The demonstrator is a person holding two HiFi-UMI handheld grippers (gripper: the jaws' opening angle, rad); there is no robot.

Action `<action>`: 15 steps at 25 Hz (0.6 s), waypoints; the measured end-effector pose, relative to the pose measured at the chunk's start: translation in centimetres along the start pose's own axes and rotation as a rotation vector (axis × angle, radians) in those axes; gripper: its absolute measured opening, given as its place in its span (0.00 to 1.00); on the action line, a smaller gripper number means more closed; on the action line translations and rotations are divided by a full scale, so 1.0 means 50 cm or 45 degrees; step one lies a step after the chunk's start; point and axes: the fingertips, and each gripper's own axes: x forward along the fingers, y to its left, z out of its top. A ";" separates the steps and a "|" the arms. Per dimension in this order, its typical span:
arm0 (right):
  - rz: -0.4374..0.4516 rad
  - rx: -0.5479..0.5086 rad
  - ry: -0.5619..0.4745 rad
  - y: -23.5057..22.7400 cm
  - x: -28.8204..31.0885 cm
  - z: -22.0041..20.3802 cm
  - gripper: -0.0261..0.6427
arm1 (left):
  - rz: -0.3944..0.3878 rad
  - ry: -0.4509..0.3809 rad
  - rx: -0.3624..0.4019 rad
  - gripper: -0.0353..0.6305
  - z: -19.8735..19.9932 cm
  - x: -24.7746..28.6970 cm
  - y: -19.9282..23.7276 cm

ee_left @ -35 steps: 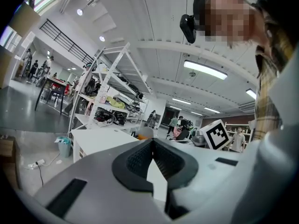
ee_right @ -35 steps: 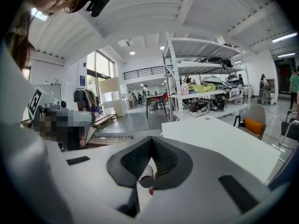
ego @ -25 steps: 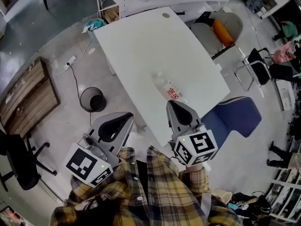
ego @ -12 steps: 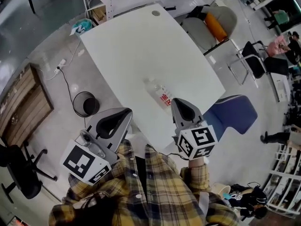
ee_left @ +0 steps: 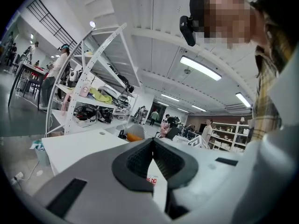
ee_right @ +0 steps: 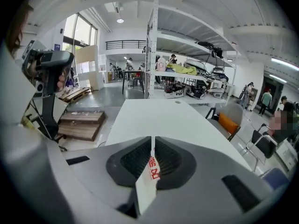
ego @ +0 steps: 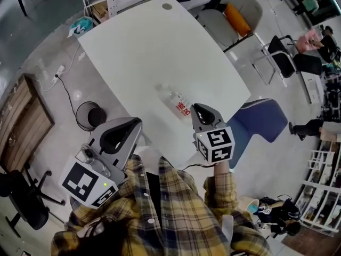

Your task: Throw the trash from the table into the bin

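A clear plastic bottle with a red label lies on its side on the white table, near the front edge. My right gripper is shut and empty, its tip right beside the bottle's labelled end. In the right gripper view the red label shows through the slit under the closed tips. My left gripper hangs shut and empty off the table's near left edge, and its own view shows the label below the meeting tips. A black mesh bin stands on the floor left of the table.
A blue chair stands right of the table and a grey chair with an orange cushion at the far right corner. Wooden pallets and a black office chair are at the left. A cable runs across the floor by the bin.
My right gripper has come forward and down, so its tip is now beside the bottle's label. The left gripper has shifted a little along the table's edge. Both stay shut.
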 end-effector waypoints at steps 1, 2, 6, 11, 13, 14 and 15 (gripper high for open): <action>0.009 -0.010 0.014 -0.001 0.009 -0.005 0.04 | 0.006 0.003 0.000 0.07 0.000 -0.002 0.004; 0.025 -0.009 0.028 -0.002 0.018 -0.011 0.04 | 0.011 0.005 0.000 0.07 0.000 -0.004 0.007; 0.099 -0.025 0.099 -0.006 0.054 -0.041 0.16 | 0.038 0.011 0.002 0.07 0.000 -0.014 0.017; 0.154 -0.090 0.193 -0.021 0.095 -0.086 0.23 | 0.096 0.023 0.001 0.07 -0.005 -0.030 0.025; 0.168 -0.124 0.216 -0.024 0.111 -0.098 0.28 | 0.115 0.022 -0.001 0.07 -0.007 -0.035 0.031; 0.178 -0.139 0.225 -0.024 0.120 -0.103 0.29 | 0.126 0.021 -0.005 0.07 -0.008 -0.038 0.035; 0.194 -0.154 0.238 -0.023 0.128 -0.108 0.31 | 0.137 0.020 -0.009 0.07 -0.009 -0.041 0.038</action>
